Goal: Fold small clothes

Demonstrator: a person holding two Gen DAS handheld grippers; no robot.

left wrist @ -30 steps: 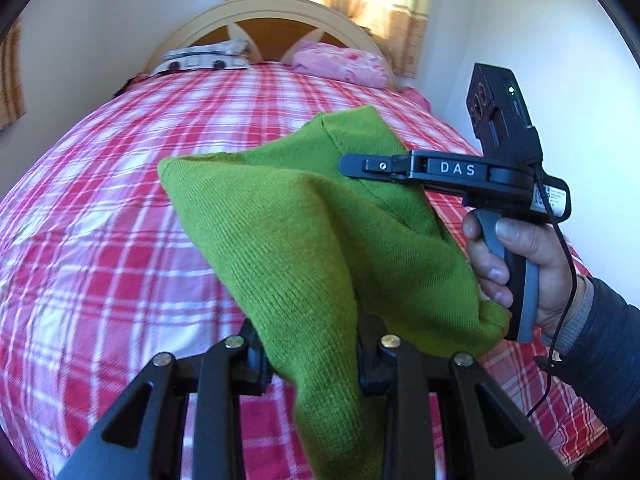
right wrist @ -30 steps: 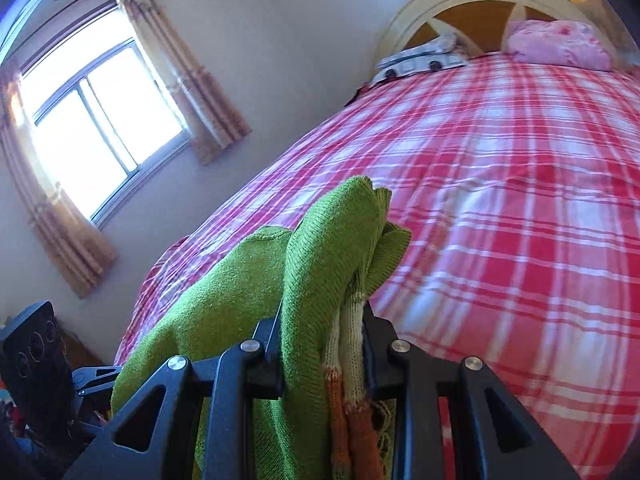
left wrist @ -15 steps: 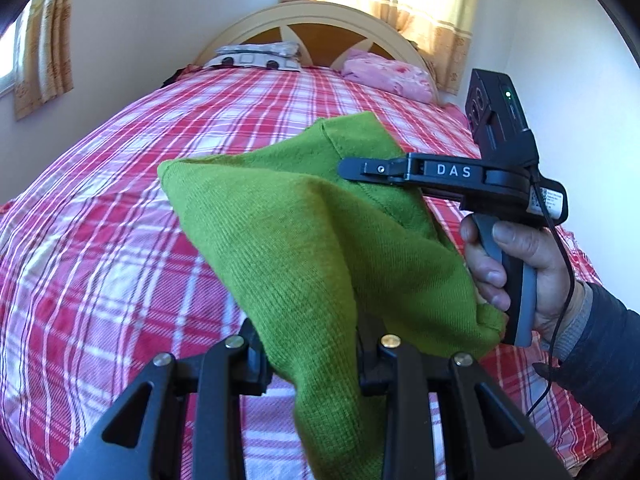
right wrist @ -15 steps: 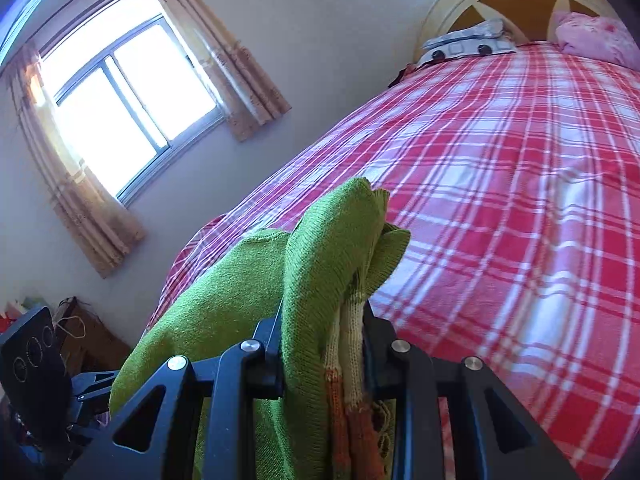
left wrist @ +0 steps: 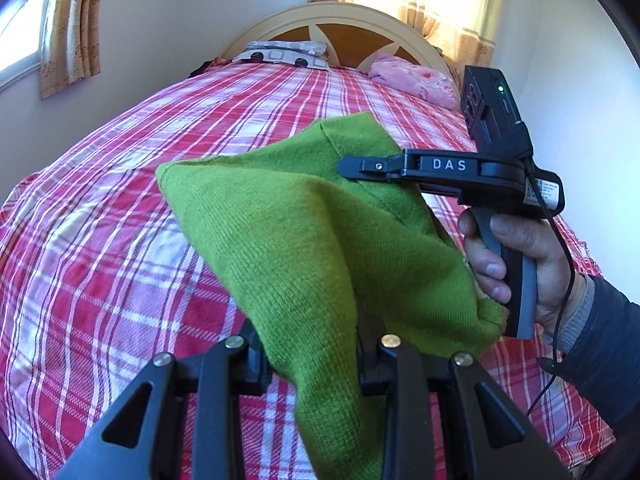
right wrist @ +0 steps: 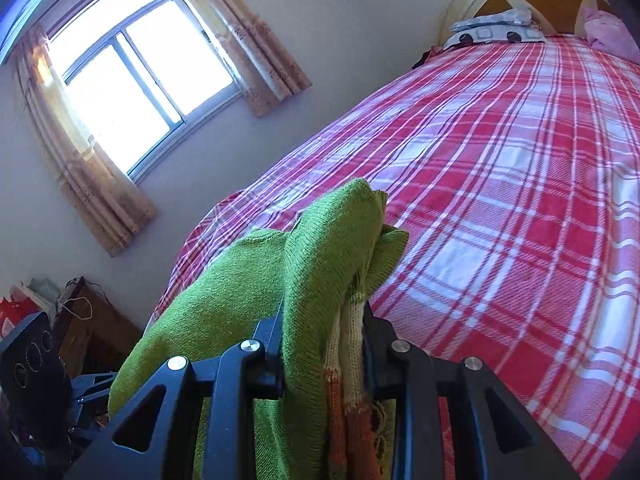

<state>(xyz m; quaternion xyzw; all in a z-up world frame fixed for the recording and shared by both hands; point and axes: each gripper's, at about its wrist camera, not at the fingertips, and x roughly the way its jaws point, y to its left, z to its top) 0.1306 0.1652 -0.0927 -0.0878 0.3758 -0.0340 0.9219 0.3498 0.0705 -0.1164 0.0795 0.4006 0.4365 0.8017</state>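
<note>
A small green knitted garment (left wrist: 304, 240) hangs in the air above the bed, stretched between both grippers. My left gripper (left wrist: 312, 356) is shut on its near edge at the bottom of the left wrist view. My right gripper (left wrist: 352, 166) shows there from the side, marked DAS, held by a hand (left wrist: 516, 256), clamped on the far edge. In the right wrist view my right gripper (right wrist: 324, 328) is shut on bunched green knit (right wrist: 320, 248) with an orange and cream striped part (right wrist: 352, 412) between the fingers. The left gripper's body (right wrist: 32, 372) shows at lower left.
A bed with a red and white plaid cover (left wrist: 100, 220) fills both views. A cream headboard (left wrist: 332, 16), a grey patterned pillow (left wrist: 284, 52) and a pink pillow (left wrist: 412, 80) lie at its far end. A curtained window (right wrist: 132, 72) and a wooden cabinet (right wrist: 92, 328) stand left.
Both grippers keep their hold on the garment. The views have swung, showing more of the left wall and window; the garment's shape is almost the same.
</note>
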